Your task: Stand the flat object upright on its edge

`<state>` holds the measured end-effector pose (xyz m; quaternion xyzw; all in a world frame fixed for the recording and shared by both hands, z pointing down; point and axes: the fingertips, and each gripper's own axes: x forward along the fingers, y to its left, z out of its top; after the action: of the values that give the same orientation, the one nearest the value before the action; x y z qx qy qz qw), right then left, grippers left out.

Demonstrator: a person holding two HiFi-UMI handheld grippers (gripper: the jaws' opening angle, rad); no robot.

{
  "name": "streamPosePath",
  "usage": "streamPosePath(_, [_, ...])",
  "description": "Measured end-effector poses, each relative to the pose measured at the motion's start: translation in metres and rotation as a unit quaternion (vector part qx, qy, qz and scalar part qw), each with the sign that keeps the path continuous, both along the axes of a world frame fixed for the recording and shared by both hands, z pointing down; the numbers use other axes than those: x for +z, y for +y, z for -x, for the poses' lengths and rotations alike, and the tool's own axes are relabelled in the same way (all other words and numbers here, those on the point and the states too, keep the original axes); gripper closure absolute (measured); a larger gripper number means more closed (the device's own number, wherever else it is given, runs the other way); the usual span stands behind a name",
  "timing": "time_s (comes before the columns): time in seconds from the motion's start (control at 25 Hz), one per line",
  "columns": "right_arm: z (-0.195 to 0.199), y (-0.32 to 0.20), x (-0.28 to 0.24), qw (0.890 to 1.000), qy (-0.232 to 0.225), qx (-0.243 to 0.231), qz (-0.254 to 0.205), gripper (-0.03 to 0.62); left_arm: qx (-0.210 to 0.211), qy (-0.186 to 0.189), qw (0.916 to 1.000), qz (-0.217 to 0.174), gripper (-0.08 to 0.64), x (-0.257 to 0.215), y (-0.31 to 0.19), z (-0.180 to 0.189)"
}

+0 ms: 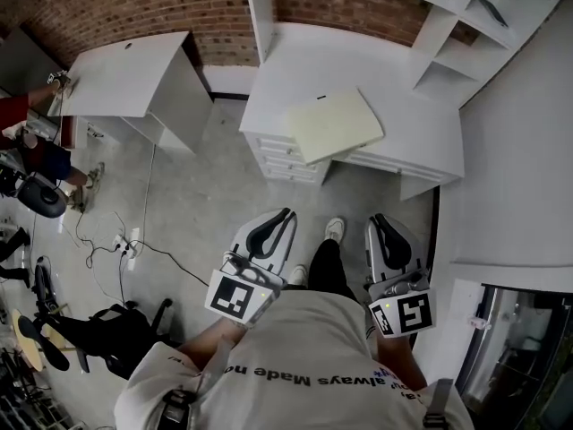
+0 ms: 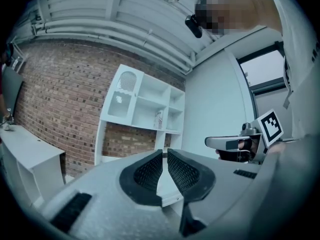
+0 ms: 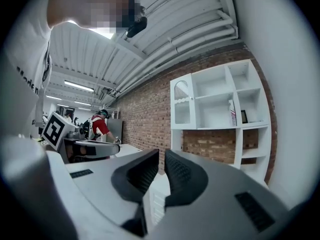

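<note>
Both tools are carried level in the lower half of the frame, well apart from the work, so the approach has probably not begun. The left gripper (image 1: 286, 213) and right gripper (image 1: 380, 219) each have jaws closed together on nothing. One flat object (image 1: 334, 124), a pale pad, lies flat at upper centre on the single white desk (image 1: 394, 70), its near edge overhanging the front, which likely offers a grip point for the two grippers.

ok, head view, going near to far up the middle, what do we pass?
white T-shirt → shoe → drawers → flat pale-yellow object → brick wall. Both grippers overlap the shoe in depth, so they are left out.
</note>
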<state>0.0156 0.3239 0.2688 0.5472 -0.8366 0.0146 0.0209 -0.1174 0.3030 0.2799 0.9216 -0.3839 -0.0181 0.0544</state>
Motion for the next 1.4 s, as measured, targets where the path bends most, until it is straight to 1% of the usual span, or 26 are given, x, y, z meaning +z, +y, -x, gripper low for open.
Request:
streamPosePath(0.28, [-0.014,-0.043,0.001,1.0,0.003,-0.014,-0.004,0.555,-0.003,-0.01,0.9999,-0.006,0.529,0.001,-0.04,-0.017])
streamPosePath(0.48, [-0.041,-0.089,0.005,1.0,0.007,-0.019,-0.004,0.555,-0.006,-0.015,0.9999,0.002,0.529,0.009,-0.087,-0.043])
streamPosePath(0.68, [-0.071,-0.136,0.004,1.0,0.01,-0.026,0.0,0.555,-0.022,-0.01,0.9996,0.014,0.529,0.007,-0.132,-0.068])
streamPosePath(0.92, [-0.113,-0.193,0.004,0.999,0.012,-0.032,-0.001,0.555,-0.03,-0.01,0.9995,0.01,0.529,0.004,-0.189,-0.108])
streamPosePath(1.08, [-0.137,-0.229,0.003,0.999,0.011,-0.037,-0.003,0.555,-0.044,-0.013,0.9989,0.013,0.529,0.004,-0.225,-0.128])
streamPosePath(1.2, [-0.153,-0.254,0.001,0.999,0.01,-0.042,-0.008,0.555,-0.045,-0.013,0.9989,0.001,0.529,0.001,-0.247,-0.144])
streamPosePath(1.4, [-0.16,-0.281,0.001,0.998,0.014,-0.057,-0.01,0.555,-0.067,-0.016,0.9976,0.002,0.529,0.002,-0.273,-0.148])
